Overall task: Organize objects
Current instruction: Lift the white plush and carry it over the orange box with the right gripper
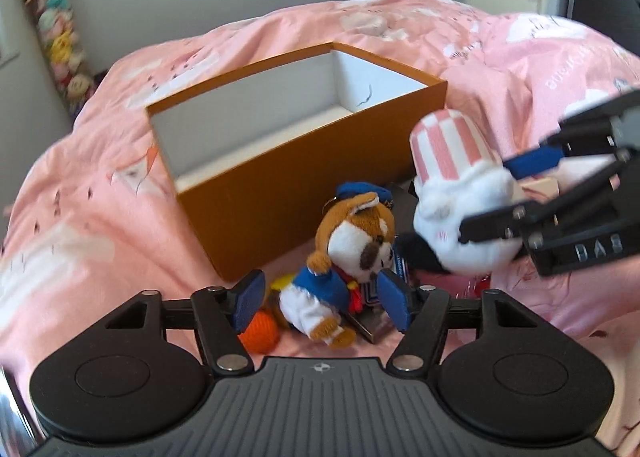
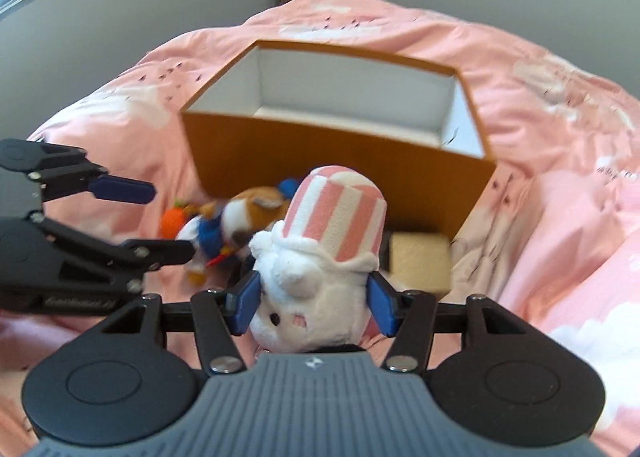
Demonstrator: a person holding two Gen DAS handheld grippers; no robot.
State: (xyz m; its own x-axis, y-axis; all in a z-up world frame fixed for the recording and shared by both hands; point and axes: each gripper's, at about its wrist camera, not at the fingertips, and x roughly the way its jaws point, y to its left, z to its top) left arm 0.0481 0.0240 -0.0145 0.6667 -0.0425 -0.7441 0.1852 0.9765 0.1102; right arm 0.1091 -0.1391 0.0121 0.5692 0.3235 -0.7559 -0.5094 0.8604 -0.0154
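An open orange box (image 1: pixel 280 177) with a white inside stands on the pink bed; it also shows in the right wrist view (image 2: pixel 320 161). My right gripper (image 2: pixel 312 307) is shut on a white plush with a pink-striped hat (image 2: pixel 320 257), held above the bed in front of the box; the plush also shows in the left wrist view (image 1: pixel 456 193). My left gripper (image 1: pixel 324 299) is open around a brown plush in a blue sailor suit (image 1: pixel 344 257) that lies on the bed. An orange knitted ball (image 1: pixel 260 331) lies beside it.
The pink duvet (image 1: pixel 100 177) rises in folds at the right. A small beige box (image 2: pixel 420 261) and a dark flat object (image 1: pixel 372 325) lie by the orange box. A column of plush toys (image 1: pixel 56 33) stands in the room corner.
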